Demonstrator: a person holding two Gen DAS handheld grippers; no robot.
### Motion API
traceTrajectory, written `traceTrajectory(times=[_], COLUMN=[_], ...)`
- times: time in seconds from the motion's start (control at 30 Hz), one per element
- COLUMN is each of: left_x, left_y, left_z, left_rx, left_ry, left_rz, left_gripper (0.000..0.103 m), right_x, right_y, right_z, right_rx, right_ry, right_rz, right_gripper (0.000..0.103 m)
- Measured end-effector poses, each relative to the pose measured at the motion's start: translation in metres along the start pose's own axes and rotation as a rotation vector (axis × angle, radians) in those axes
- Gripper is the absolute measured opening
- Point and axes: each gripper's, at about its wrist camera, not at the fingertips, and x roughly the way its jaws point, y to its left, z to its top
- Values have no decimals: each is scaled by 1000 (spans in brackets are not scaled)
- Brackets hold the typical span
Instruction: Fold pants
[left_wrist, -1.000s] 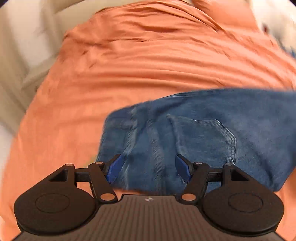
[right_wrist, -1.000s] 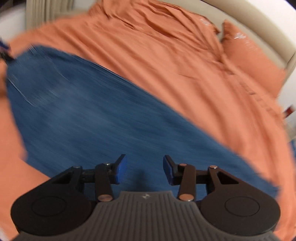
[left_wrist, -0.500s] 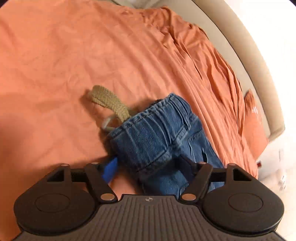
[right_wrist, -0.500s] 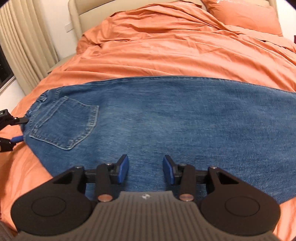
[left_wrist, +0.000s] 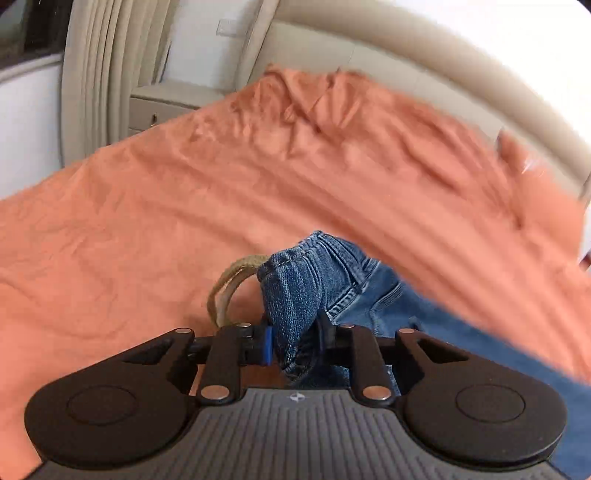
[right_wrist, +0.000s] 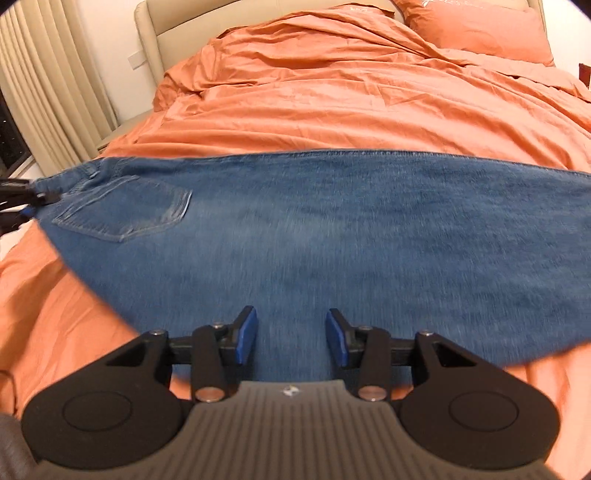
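Observation:
Blue denim pants (right_wrist: 314, 240) lie spread across the orange bed, back pocket (right_wrist: 125, 210) toward the left. My left gripper (left_wrist: 293, 341) is shut on the bunched waistband (left_wrist: 295, 291) and lifts it a little; a tan drawstring loop (left_wrist: 225, 291) hangs beside it. The left gripper also shows at the far left of the right wrist view (right_wrist: 18, 206), holding the waistband end. My right gripper (right_wrist: 291, 338) is open and empty, just above the near edge of the pant leg.
The orange duvet (right_wrist: 351, 92) covers the bed, with an orange pillow (right_wrist: 476, 29) at the back right. A beige headboard (right_wrist: 192, 26) and curtains (right_wrist: 48, 85) stand behind. A nightstand (left_wrist: 166, 107) is beside the bed.
My left gripper closed on the waistband and lifted it. The view swung up toward the headboard. My right gripper stayed open over the leg, and the pants were drawn a little to the left.

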Motion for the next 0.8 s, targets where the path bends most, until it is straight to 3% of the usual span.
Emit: traceTrajectory(times=[0.17,0.23,0.27,0.37,0.5,0.6,0.73,0.8], left_x=[45,45,42,24,-18,-34,-53,-55], left_y=[4,6,5,0,-16,-39,-70,-88], left_z=[-26,-28,-26,-23,-29,-30,-50,-60], left_rx=[34,35,48,107,242,342,442,490], left_ry=[117,114,114,90,24,-4,23,46], left_rz=[91,91,102,120,135,89,-44,-102], left_gripper=[25,33,42,56,56,56,55,49], right_x=[-12,-6,-2,4,19,19,-3,-4], right_y=[4,11,16,33,49,61,70,73], right_z=[-27,-40,-44,-46,-53,-59,-58,-58], right_rx=[-6,-53,-80,-173,-257,-333,-396,-428], right_ry=[73,106,111,62,60,30,-165,-195], right_rz=[73,66,63,70,63,34,-2,-20], right_gripper=[43,44,44,51,59,59,60,61])
